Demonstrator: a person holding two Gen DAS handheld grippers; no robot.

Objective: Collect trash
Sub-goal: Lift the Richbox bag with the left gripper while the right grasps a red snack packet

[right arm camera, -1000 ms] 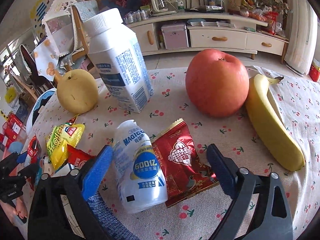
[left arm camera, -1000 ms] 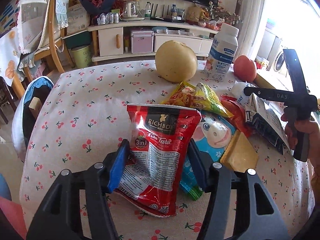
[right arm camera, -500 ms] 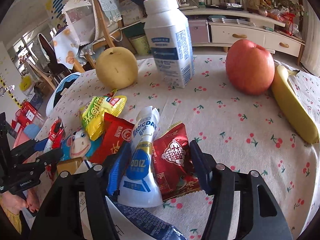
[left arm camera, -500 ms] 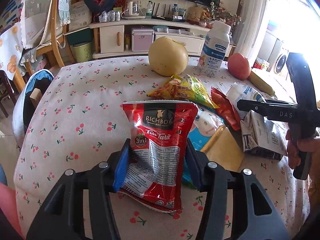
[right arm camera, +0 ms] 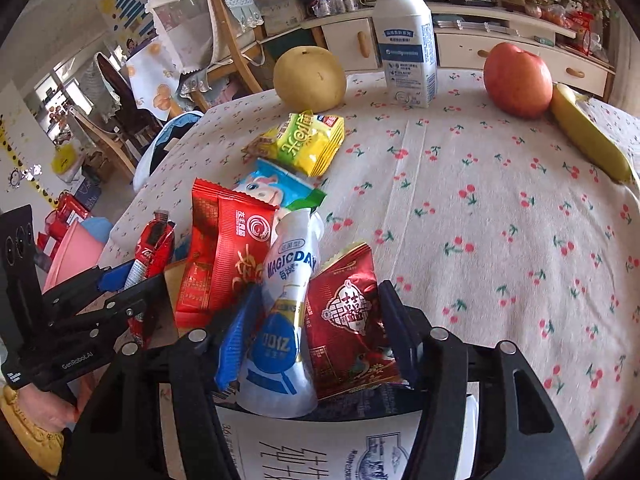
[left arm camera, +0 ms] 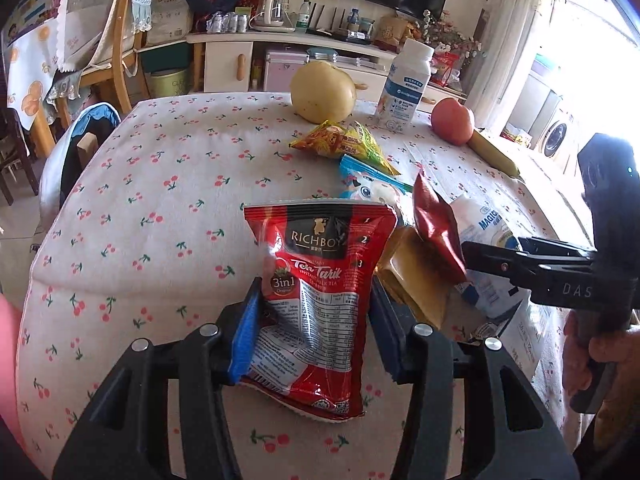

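Left gripper (left arm camera: 312, 320) clamps the red tea sachet (left arm camera: 316, 292), lifted at the near edge of the table (left arm camera: 160, 184). Right gripper (right arm camera: 316, 332) pinches a white pouch (right arm camera: 284, 320) and dark red foil packet (right arm camera: 348, 320) together; its jaws have just been closing. Keep both grips firm and carry level so the paired wrappers don't slip. More wrappers (right arm camera: 308, 140) lie beyond. A pink bin (right arm camera: 72, 252) sits off the left edge; contents not visible.
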